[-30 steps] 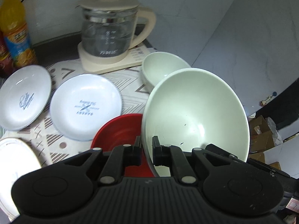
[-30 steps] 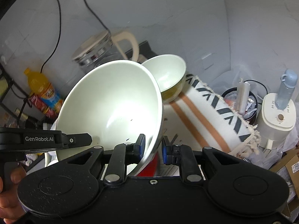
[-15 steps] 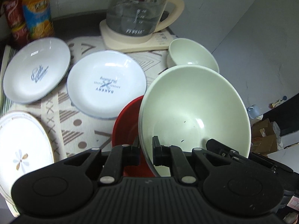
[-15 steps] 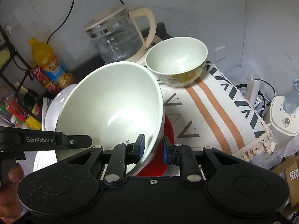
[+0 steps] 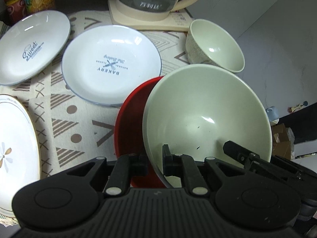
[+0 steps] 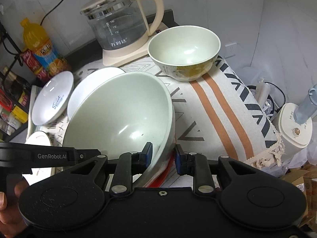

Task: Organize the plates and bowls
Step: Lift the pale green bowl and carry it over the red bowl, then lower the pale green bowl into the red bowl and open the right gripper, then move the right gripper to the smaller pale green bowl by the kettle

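Home kitchen; kettle, plates

surface: patterned cloth I see over the table
on it: three plates, small bowl, red bowl — kettle base at back

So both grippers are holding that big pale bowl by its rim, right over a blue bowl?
Not blue: the bowl under it is red, as the left wrist view shows. Both the left gripper and right gripper do hold the big pale bowl by its rim.

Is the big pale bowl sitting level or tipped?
Tipped: the big bowl leans over the red bowl, its rim pinched by both grippers.
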`<state>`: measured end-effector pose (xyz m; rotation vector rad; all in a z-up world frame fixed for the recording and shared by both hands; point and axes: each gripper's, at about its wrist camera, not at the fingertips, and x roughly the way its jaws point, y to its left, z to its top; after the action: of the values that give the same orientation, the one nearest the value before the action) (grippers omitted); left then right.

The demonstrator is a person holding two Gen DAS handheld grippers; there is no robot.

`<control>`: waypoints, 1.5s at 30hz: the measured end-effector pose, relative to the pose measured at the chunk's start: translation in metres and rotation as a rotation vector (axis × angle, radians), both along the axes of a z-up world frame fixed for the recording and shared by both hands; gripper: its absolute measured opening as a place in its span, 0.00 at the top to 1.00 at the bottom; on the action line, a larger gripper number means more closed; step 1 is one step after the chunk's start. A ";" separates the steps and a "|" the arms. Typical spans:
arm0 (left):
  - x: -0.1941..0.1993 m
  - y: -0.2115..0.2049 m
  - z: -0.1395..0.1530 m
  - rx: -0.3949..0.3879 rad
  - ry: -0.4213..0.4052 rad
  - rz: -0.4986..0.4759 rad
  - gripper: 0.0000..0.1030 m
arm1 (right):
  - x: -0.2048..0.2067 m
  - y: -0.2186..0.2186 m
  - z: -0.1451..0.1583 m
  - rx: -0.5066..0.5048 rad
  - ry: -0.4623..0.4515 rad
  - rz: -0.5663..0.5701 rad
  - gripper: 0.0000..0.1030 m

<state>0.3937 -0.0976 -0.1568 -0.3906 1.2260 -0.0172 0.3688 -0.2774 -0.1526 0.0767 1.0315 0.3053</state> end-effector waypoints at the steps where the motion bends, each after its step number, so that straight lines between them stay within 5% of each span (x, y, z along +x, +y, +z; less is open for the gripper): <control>1: 0.001 0.000 -0.002 -0.001 0.006 -0.001 0.90 | 0.001 0.001 0.000 -0.010 -0.006 0.005 0.77; 11: 0.006 0.009 0.003 0.035 0.030 0.011 0.81 | 0.014 0.007 0.001 -0.070 -0.053 -0.016 0.96; 25: 0.000 0.022 0.038 0.077 -0.046 0.044 0.73 | 0.012 0.001 0.008 0.011 -0.054 -0.008 0.92; 28: -0.003 0.020 0.048 0.091 -0.076 0.048 0.70 | 0.006 -0.005 0.016 0.049 -0.069 -0.012 0.77; 41: -0.028 -0.010 0.092 0.163 -0.215 0.091 0.14 | -0.012 -0.051 0.049 0.144 -0.168 -0.055 0.18; 45: -0.030 -0.018 0.096 0.188 -0.223 0.093 0.11 | -0.010 -0.062 0.055 0.169 -0.184 -0.082 0.03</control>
<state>0.3640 -0.1156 -0.0604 -0.2732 0.9791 0.1307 0.3592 -0.3398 -0.0972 0.2387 0.8169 0.3182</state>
